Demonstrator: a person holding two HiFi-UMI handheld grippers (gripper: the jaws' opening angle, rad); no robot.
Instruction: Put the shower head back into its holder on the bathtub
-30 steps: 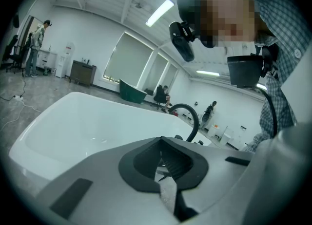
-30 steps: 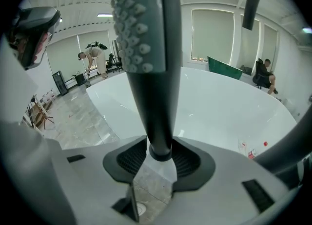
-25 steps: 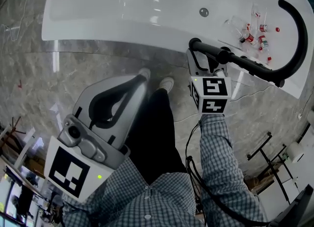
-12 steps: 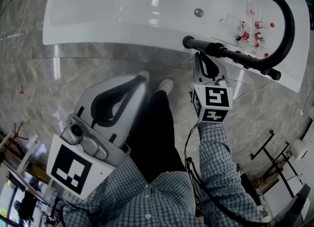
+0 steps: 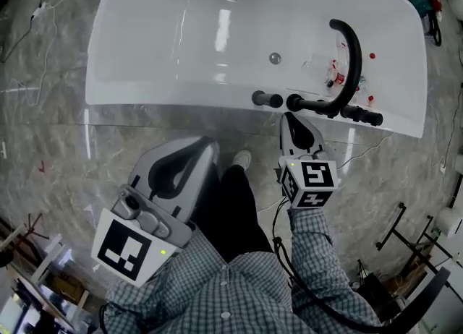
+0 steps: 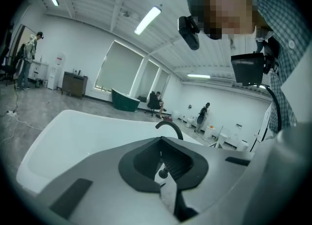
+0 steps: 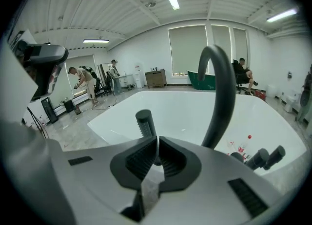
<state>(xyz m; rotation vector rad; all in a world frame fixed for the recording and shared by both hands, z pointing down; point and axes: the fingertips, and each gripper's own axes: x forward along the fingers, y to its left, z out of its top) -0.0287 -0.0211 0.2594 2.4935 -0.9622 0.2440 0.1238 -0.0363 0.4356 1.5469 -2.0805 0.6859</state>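
we cannot tell what the small red-capped things [image 5: 334, 79] in the bathtub [image 5: 145, 72] are; its far rim is cut off.

Glossy grey marble floor [image 5: 43, 108] (white walls [image 7: 141, 53]).

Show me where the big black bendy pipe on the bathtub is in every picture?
Head view: the black curved pipe arches over the tub's right end, in the upper right of the picture.
Left gripper view: the pipe is small and far off, near the middle of the picture.
Right gripper view: the pipe stands big and close, right of centre.
Shared landmark: the white bathtub under it.
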